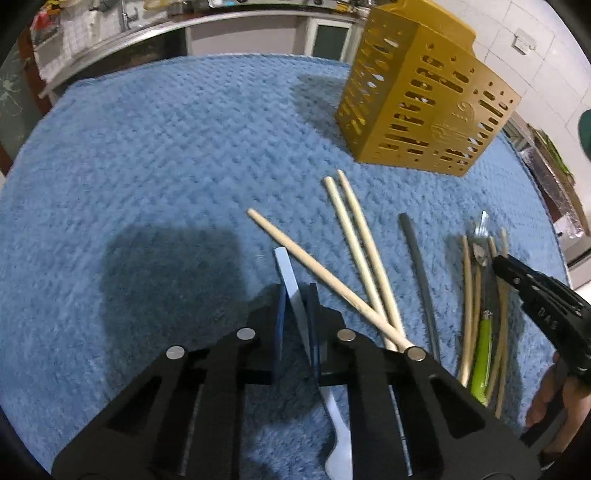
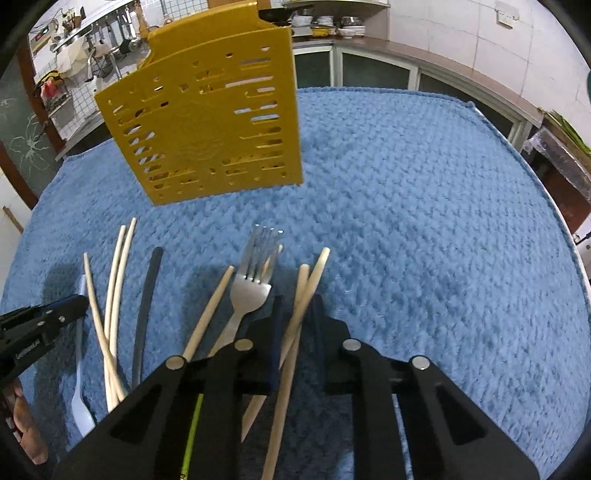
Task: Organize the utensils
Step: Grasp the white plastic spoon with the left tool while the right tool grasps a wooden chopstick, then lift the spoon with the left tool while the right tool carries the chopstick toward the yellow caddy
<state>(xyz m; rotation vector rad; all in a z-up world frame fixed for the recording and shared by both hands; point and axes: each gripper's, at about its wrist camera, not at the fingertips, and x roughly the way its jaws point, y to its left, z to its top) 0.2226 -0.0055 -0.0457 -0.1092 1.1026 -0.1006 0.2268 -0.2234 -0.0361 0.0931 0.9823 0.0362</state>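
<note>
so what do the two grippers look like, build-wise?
Both alike: the left gripper and right gripper are matte black angular linkages with cut-out arms, round silver pivot pins and dark blue finger pads. Each has white lettering on its side, too small to read. No cables or sleeves show.

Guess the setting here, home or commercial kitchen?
Probably a working kitchen: steel counter, racks of hanging utensils, stacked dishes along tiled walls. The blue towel covers a table.

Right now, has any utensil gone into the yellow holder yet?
Cannot tell: the yellow holder stands upright with its opening out of view, while chopsticks and a fork lie on the blue cloth.
</note>
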